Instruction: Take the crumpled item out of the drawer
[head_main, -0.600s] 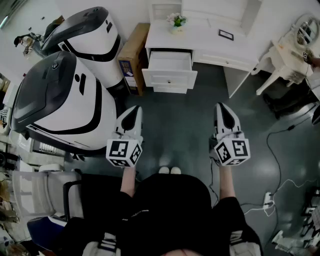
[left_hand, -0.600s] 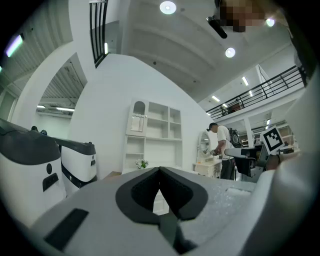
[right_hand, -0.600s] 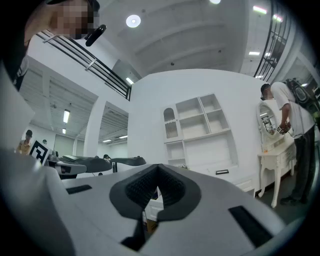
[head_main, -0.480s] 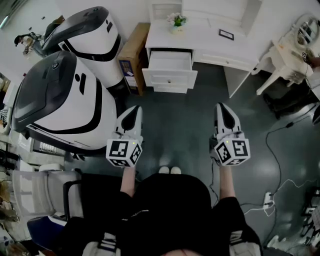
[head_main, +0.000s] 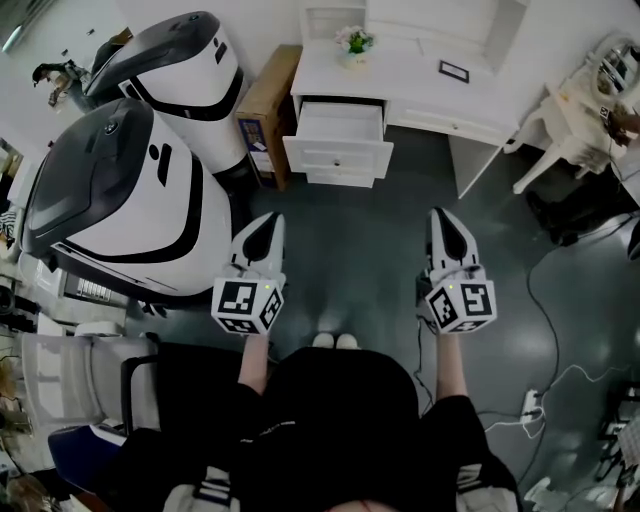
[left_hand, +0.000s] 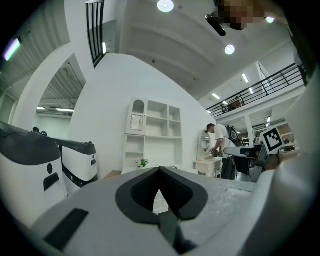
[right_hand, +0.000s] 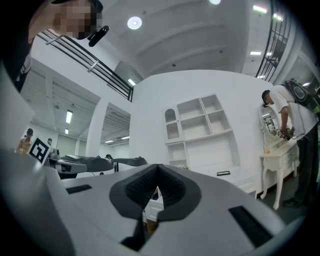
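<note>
A white desk stands against the far wall, and its top left drawer is pulled open. The inside of the drawer looks plain white from here, and I cannot make out a crumpled item in it. My left gripper and my right gripper hang side by side at waist height over the dark floor, well short of the desk, both pointing toward it. In the left gripper view the left gripper has its jaws together with nothing between them. The right gripper is likewise shut and empty.
Two large white-and-grey pod-shaped machines fill the left side. A cardboard box leans beside the desk. A flower pot and a small frame sit on the desktop. At right are a white chair and floor cables.
Both grippers hang where they were. Only the head view has shifted slightly.
</note>
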